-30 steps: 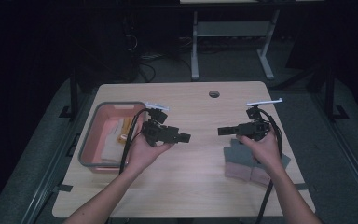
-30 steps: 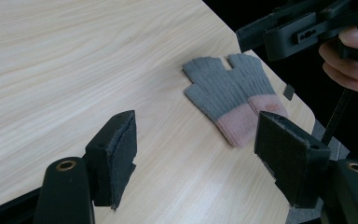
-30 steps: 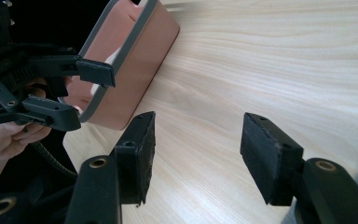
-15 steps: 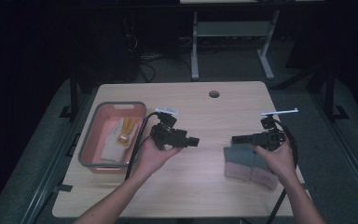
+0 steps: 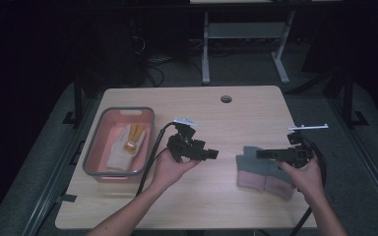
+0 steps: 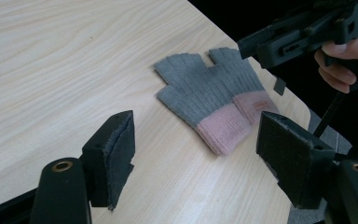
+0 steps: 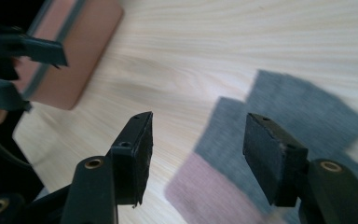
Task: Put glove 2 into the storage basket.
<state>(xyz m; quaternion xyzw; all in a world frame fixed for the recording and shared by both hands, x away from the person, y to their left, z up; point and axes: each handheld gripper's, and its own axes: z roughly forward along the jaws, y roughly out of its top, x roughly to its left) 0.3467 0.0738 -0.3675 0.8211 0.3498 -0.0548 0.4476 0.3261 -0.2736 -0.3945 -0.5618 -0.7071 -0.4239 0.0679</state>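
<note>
The gloves (image 5: pixel 263 169), grey knit with pink cuffs, lie flat and stacked on the surface (image 5: pixel 216 206) under the right claw (image 5: pixel 262 154); they look soft, light and floppy, best pinched at a cuff or through both layers. Both claws, left (image 5: pixel 212 155) too, gape with nothing between them. A pink bin (image 5: pixel 91 162) holding another glove (image 5: pixel 123 147) stands well apart; nothing blocks the way.

On my left sits a pink bin (image 5: pixel 94 156) with a grey rim, near the left edge of the wooden table (image 5: pixel 216 206), and in it lies a cream glove (image 5: pixel 120 147) with yellow fingers. At the far side of the table top there is a small round hole (image 5: pixel 226 99). Beyond the table, on the dark floor, stands a pale metal frame (image 5: pixel 241 34) with two legs.
</note>
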